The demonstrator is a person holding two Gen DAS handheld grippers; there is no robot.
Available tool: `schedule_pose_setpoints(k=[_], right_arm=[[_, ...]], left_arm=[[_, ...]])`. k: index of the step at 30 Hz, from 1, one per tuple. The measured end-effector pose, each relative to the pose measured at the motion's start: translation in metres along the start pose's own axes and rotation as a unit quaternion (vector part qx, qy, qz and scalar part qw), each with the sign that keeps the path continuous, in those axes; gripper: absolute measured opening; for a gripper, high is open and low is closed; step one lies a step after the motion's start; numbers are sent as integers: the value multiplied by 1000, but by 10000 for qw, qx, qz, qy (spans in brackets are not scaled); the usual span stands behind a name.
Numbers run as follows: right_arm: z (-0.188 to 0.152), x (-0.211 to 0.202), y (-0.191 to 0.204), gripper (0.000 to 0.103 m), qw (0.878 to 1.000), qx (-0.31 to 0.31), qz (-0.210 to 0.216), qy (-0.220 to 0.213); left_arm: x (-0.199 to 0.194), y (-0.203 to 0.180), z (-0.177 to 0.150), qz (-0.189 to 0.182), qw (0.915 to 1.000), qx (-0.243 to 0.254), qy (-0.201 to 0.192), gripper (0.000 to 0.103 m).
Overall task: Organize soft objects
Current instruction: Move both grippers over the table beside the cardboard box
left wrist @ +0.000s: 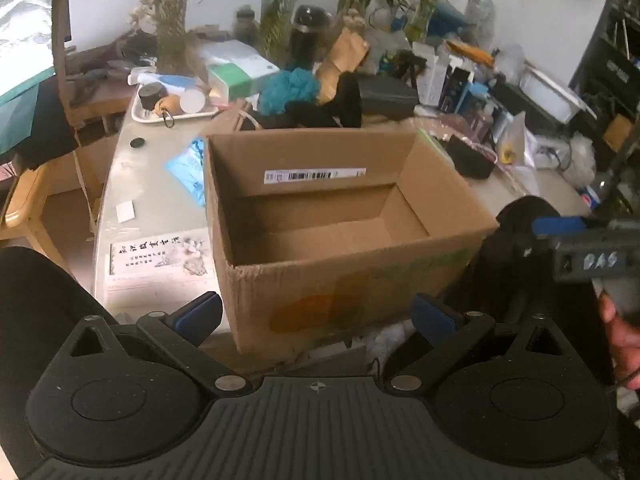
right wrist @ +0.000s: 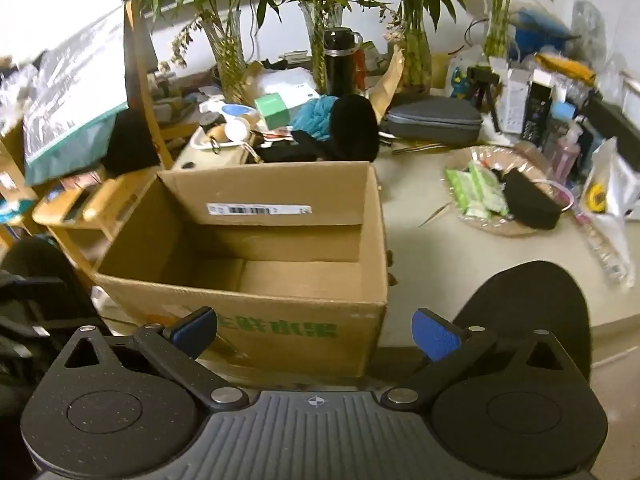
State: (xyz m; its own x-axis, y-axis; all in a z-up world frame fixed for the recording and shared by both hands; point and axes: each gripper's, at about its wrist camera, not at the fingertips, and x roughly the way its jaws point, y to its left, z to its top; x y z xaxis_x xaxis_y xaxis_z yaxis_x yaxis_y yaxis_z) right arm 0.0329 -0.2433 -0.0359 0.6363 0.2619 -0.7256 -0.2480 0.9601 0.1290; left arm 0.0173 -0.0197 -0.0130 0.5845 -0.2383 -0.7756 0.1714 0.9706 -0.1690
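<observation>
Both grippers, left gripper and right gripper, are hanging wide apart and empty near the cardboard box; reaching over it toward the far blue fluffy bundle and pinching deep is advised.

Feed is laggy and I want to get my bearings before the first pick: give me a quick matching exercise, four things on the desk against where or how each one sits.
Things:
1. cardboard box
2. teal fluffy item
3. black flask
4. green packets

Places or states:
A. standing upright among the plant vases
B. open on top, nothing inside
C. lying in the woven tray right of the box
D. behind the box, beside a black soft item

Pairs: 1-B, 2-D, 3-A, 4-C
</observation>
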Motion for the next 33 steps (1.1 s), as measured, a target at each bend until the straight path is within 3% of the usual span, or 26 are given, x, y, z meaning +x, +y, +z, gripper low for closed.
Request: schedule_pose_setpoints(k=[6,12,19,22,25,33], right_arm=[[5,-11,-3,103,9992,139,332,-149],[9,-10,-9,103,9995,155,83,-260],[15,4,-20,103,9988,154,-385,-263],[18,12,-33,103,9970,269,-545,-472],[24,21,-41,103,9977,312,-499,-345],[54,40,-42,103,9992,-173,-213,-297]], left_arm=[[-2,-9,-3,279,9992,201,-191,103],[5,-10,-3,396,9982,343,-301,103],[11,-5,1,204,9982,308,-473,103],[14,-4,5,259,9973,398,-562,103],[15,-1,11,331,9963,428,-671,103],[17,21,40,42,9959,-48,-907,103]])
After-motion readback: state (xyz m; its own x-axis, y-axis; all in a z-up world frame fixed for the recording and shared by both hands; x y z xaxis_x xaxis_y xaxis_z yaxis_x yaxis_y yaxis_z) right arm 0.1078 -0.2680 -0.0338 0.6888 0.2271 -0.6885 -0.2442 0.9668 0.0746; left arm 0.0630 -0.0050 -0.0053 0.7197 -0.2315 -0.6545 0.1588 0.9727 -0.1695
